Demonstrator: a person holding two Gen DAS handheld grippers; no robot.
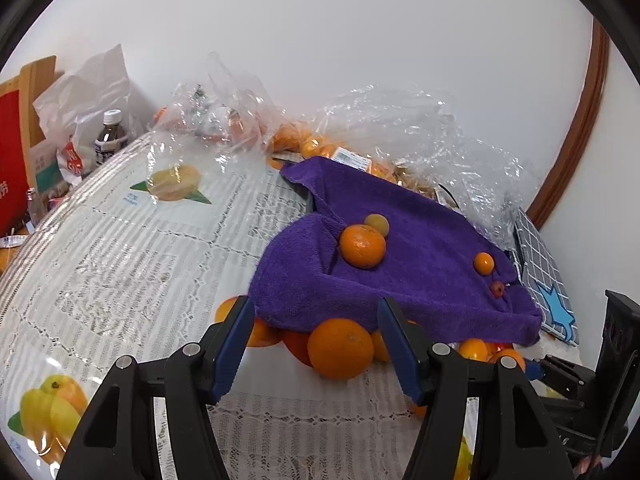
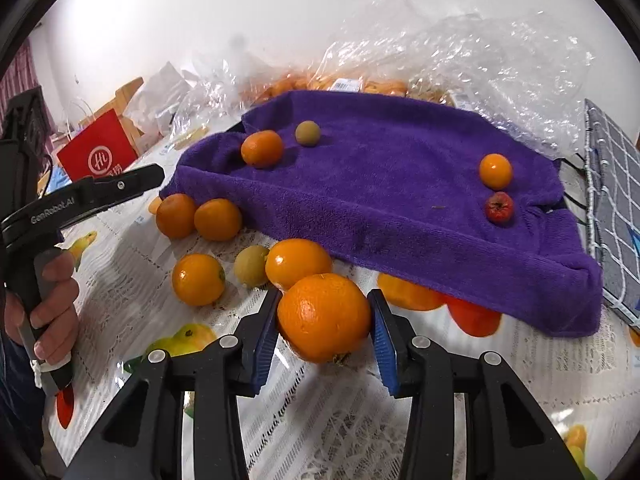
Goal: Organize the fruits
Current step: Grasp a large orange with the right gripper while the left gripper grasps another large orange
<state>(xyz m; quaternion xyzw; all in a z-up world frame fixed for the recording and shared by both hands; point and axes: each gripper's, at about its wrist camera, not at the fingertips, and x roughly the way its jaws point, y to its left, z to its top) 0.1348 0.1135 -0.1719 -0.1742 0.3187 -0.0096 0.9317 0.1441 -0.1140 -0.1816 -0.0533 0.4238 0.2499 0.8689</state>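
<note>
A purple towel (image 2: 400, 184) covers a raised box on the table; it also shows in the left wrist view (image 1: 408, 264). On it lie a mandarin (image 2: 262, 148), a greenish round fruit (image 2: 307, 133), a small orange fruit (image 2: 495, 171) and a small red fruit (image 2: 499, 207). Several oranges lie on the table at its front edge. My right gripper (image 2: 323, 320) is shut on a large orange (image 2: 323, 316). My left gripper (image 1: 316, 344) is open and empty, with an orange (image 1: 340, 347) just beyond its fingertips.
Clear plastic bags (image 2: 460, 52) with more oranges lie behind the towel. A grey checked cloth (image 2: 612, 184) lies at the right. A red bag (image 2: 98, 154), a bottle (image 1: 110, 136) and packages stand at the left. The table has a lace cloth under clear film (image 1: 132, 264).
</note>
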